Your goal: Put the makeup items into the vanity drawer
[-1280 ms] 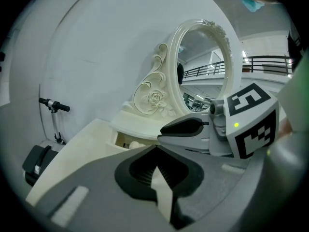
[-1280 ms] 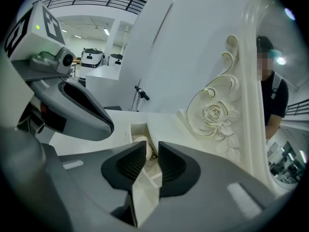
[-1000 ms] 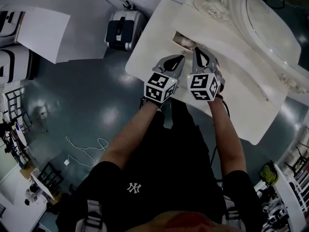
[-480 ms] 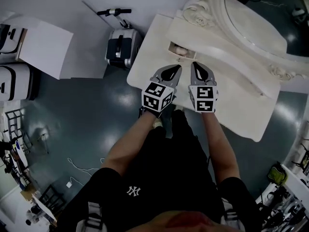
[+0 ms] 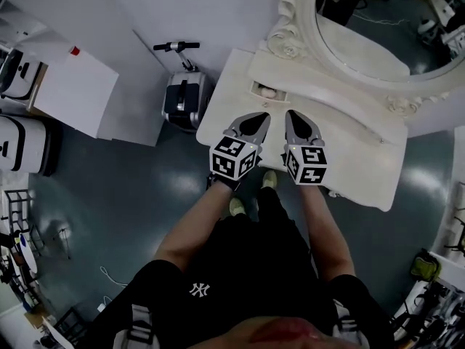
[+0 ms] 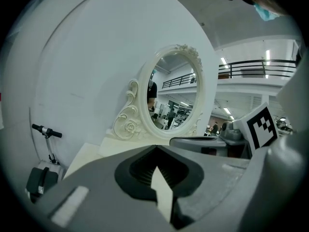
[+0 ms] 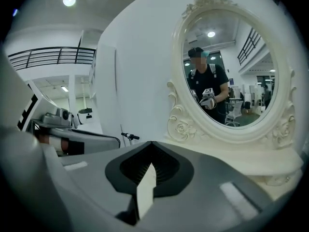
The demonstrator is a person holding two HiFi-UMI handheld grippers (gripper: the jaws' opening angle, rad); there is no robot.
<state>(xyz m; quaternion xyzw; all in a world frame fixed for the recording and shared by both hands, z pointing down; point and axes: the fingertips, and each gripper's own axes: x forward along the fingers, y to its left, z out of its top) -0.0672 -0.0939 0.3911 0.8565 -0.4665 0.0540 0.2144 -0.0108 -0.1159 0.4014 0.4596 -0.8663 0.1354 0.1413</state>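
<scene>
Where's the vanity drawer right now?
In the head view the drawer sits open at the left end of the vanity, below the mirror and just ahead of the left gripper.

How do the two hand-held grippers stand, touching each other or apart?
Apart: the head view shows a clear strip of vanity top between the left hand-held gripper and the right hand-held gripper.
</scene>
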